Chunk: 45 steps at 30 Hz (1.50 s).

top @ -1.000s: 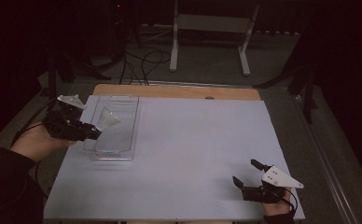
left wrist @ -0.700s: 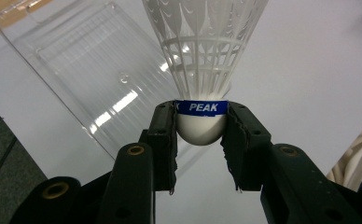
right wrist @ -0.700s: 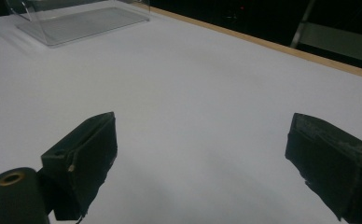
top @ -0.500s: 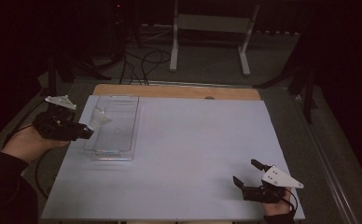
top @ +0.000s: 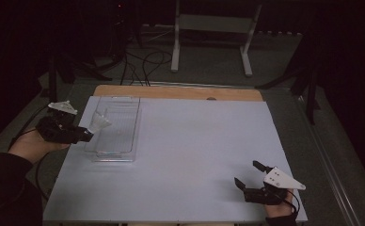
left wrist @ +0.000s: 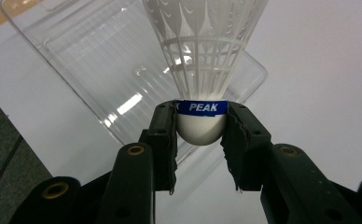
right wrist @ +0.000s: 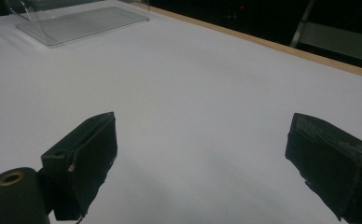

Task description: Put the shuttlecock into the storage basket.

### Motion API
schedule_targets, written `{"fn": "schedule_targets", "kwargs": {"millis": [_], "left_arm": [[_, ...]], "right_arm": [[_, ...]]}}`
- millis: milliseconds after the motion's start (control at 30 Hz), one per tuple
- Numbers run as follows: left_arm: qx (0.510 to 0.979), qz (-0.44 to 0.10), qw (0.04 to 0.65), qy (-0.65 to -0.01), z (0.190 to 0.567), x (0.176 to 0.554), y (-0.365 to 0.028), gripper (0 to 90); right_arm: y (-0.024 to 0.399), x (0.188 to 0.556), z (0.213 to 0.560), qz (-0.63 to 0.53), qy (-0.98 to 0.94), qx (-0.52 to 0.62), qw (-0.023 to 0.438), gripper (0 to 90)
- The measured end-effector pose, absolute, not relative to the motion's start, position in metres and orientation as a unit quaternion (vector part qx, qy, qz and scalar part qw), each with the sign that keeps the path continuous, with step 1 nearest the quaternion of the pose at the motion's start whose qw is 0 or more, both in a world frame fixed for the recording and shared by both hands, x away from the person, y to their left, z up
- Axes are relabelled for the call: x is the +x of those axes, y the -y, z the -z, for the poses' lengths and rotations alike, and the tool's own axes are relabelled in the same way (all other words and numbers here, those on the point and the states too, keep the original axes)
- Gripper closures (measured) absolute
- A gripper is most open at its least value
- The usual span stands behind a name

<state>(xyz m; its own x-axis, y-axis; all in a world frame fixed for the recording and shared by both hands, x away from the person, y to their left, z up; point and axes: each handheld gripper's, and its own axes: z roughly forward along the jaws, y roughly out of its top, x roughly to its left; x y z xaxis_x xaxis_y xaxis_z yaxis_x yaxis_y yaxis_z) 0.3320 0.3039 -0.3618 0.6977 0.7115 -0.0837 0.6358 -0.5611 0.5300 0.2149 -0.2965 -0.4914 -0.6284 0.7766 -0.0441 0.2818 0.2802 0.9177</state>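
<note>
1. Table (top: 185, 155), centre of the high view: white sheet over a wooden board whose bare edge shows along the top.

2. Clear plastic tray (top: 117, 127), upper left of the sheet in the high view. Seen over my left gripper's jaws, its ribbed floor (left wrist: 100, 70) lies behind and below the load.

3. My left gripper (top: 89, 135), left edge of the high view, just beside the tray's left wall: clamped on the shuttlecock (top: 98, 123). Its own view shows both pads pressed on the white cork base (left wrist: 201, 128), the blue band reading PEAK just above them and the skirt fanning toward the top of the frame. The high view gives no more than a pale blur at the jaw tips.

4. My right gripper (top: 250, 179), lower right of the high view: jaws wide apart with nothing between, resting near the sheet's bottom edge. Its own view shows the tray (right wrist: 76, 21) far off at upper left.

5. Step in hand, as I judge it: laying the shuttlecock in the tray. I should carry the cork clear over the wall, lower it to the floor, then release gently so the skirt is not crushed.
</note>
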Motion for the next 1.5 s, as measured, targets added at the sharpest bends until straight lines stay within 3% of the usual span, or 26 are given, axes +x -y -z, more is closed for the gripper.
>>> {"fn": "schedule_targets", "kwargs": {"millis": [1500], "left_arm": [[0.885, -0.034, 0.208, -0.414, 0.423, 0.362, -0.301, 66.1]], "right_arm": [[0.296, 0.214, 0.492, -0.488, -0.761, 0.346, 0.253, 9.0]]}}
